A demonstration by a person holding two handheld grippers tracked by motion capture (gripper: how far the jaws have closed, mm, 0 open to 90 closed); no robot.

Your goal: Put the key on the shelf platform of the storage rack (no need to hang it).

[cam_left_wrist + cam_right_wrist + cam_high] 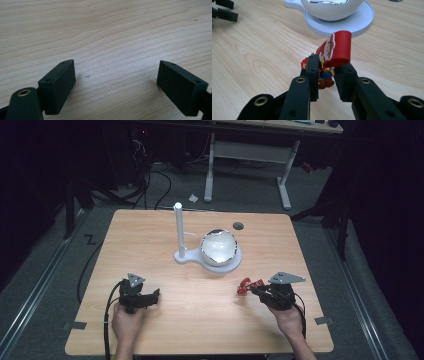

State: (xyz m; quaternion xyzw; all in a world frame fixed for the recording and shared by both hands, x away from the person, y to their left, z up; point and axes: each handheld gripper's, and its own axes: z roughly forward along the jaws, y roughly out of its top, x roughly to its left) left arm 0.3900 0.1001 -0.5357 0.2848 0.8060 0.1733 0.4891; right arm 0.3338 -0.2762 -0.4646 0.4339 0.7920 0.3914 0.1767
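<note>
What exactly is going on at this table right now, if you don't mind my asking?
A person sits at a wooden table with a gripper in each hand. The right gripper is shut on a small red strap with a cartoon figure, held just above the tabletop. The left gripper sits open over bare wood with nothing between its jaws. Further back stands a white stand with an upright post, and a white bowl rests on its round base. The strap is not yet near the stand.

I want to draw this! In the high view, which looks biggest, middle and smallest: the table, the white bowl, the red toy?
1. Wooden table, by far the largest.
2. White bowl, on its white stand.
3. Red toy strap, smallest, held in the right gripper and its jaws.
</note>
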